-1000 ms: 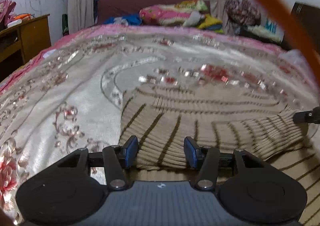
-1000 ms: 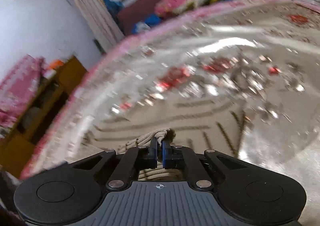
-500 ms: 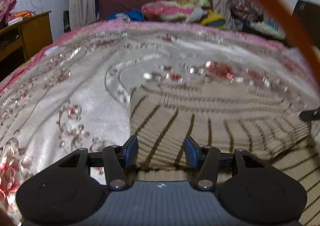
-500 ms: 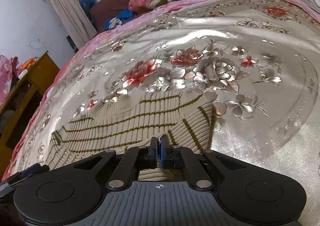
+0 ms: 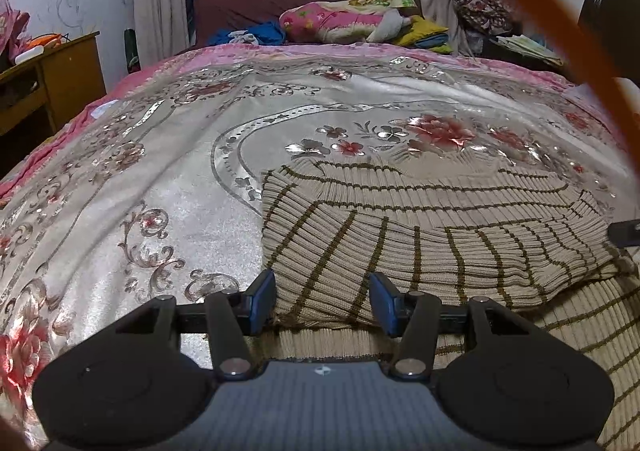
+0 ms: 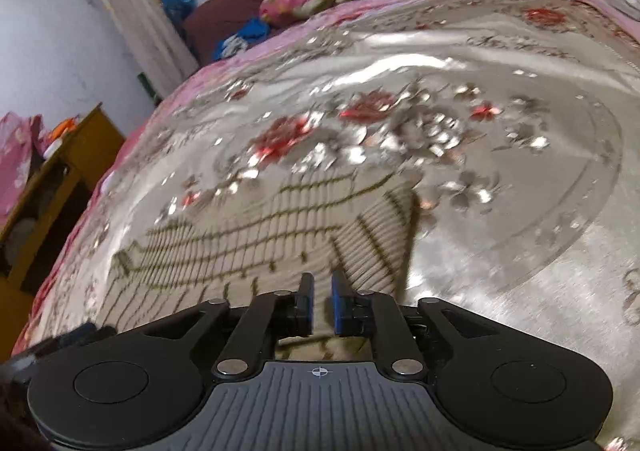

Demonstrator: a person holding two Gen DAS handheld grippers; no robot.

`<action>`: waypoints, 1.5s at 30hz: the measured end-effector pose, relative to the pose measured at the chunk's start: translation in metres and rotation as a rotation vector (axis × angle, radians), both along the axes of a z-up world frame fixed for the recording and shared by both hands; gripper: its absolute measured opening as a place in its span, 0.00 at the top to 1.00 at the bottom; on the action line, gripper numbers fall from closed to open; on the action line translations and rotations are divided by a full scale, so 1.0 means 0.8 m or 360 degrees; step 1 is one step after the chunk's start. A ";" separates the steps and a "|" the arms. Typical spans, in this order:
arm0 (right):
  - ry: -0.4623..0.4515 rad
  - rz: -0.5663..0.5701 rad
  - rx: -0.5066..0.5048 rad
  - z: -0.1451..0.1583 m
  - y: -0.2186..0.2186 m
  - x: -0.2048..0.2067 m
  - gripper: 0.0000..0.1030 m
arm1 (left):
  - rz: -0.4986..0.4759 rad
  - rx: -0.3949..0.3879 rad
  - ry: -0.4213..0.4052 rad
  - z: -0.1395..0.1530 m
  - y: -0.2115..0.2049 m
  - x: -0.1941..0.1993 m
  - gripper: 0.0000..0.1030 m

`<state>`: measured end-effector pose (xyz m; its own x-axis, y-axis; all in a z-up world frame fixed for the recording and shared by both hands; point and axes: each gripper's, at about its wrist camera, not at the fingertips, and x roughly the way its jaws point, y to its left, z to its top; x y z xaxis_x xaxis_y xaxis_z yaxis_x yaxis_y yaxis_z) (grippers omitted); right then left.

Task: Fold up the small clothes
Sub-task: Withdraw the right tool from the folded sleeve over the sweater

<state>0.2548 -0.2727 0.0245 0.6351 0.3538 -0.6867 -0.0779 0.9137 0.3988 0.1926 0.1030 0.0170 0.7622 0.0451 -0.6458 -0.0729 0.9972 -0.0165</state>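
Observation:
A beige ribbed sweater with thin brown stripes [image 5: 420, 227] lies on the bed, its upper layer folded over toward me. My left gripper [image 5: 322, 301] is open and empty, its jaws standing either side of the folded edge's near left corner. In the right wrist view the sweater [image 6: 256, 239] lies flat and blurred ahead. My right gripper [image 6: 321, 301] is slightly open just above the sweater's near edge and holds nothing. Its tip shows at the right edge of the left wrist view [image 5: 626, 233].
A silver and pink floral bedspread [image 5: 160, 171] covers the bed. Pillows and folded bedding [image 5: 352, 21] are piled at the headboard. A wooden bedside cabinet [image 5: 52, 79] stands to the left. An orange cable [image 5: 560, 35] crosses the upper right.
My right gripper carried the sweater's edge across the fold, laid it down, then opened and let go. The left gripper stayed open at the fold's near left corner.

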 end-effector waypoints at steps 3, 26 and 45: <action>0.0043 0.0015 -0.0003 -0.013 0.010 0.009 0.72 | -0.0007 0.0006 -0.0004 0.002 0.000 -0.001 0.45; -0.0018 -0.0051 -0.0129 -0.015 0.018 0.028 0.92 | 0.0026 -0.0017 -0.0007 -0.001 0.006 -0.001 0.44; -0.0014 0.0025 -0.0151 0.013 0.005 -0.018 0.87 | -0.0012 0.0037 0.0017 0.018 -0.006 -0.045 0.44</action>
<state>0.2403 -0.2685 0.0348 0.6362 0.2974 -0.7119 -0.0955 0.9460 0.3098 0.1566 0.0985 0.0311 0.7554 0.0542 -0.6530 -0.0652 0.9978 0.0075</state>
